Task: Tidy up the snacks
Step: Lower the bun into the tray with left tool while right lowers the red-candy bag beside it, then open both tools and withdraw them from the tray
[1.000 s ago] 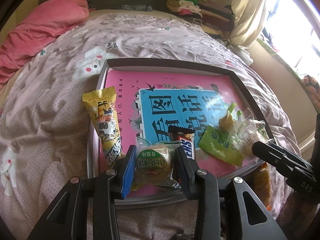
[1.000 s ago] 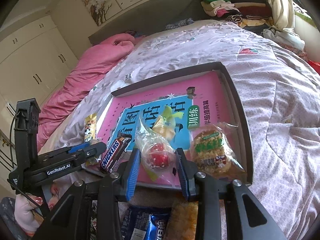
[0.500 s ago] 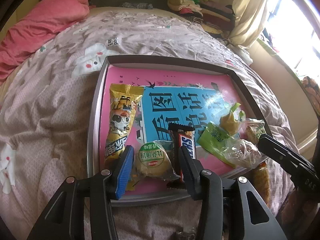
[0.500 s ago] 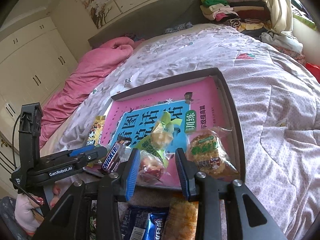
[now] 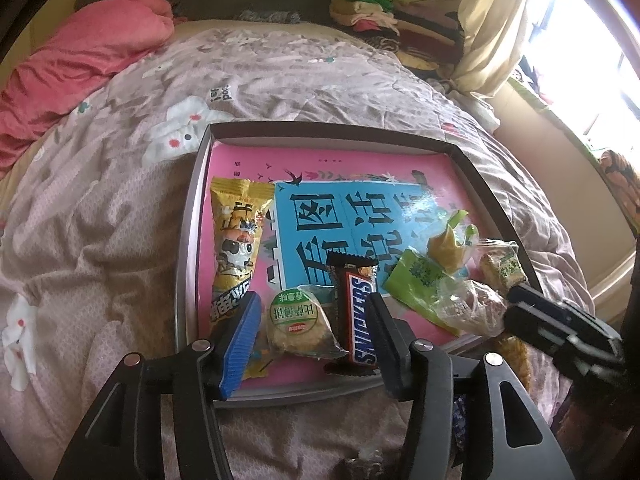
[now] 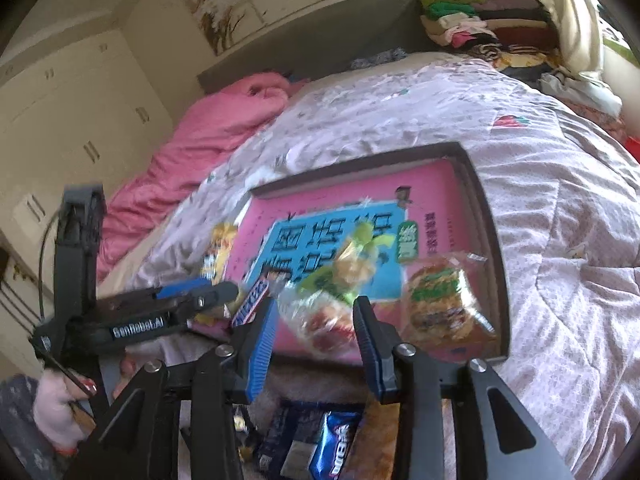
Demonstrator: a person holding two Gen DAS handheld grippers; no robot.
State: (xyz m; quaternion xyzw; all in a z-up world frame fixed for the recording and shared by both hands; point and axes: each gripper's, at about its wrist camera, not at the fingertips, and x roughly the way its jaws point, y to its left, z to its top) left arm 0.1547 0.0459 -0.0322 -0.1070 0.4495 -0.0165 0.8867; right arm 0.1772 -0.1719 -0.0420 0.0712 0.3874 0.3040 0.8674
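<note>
Snacks lie in the tray (image 5: 188, 240) on the bed. Left wrist view: your left hand-held gripper (image 5: 312, 332) is opening and has let go of the round cookie packet (image 5: 298, 320), now resting beside the Snickers bar (image 5: 358, 308). Right wrist view: your right hand-held gripper (image 6: 314, 330) is opening, the clear red-sweet bag (image 6: 320, 316) lying loose between its jaws on the tray's near edge.

The left black two-finger gripper with blue ribbed pads (image 5: 314, 334) points steeply downward, its jaws opening. The right black gripper with blue pads (image 6: 316, 338) points less steeply, its jaws also opening. A hand (image 6: 60, 412) grips the left gripper's handle.
</note>
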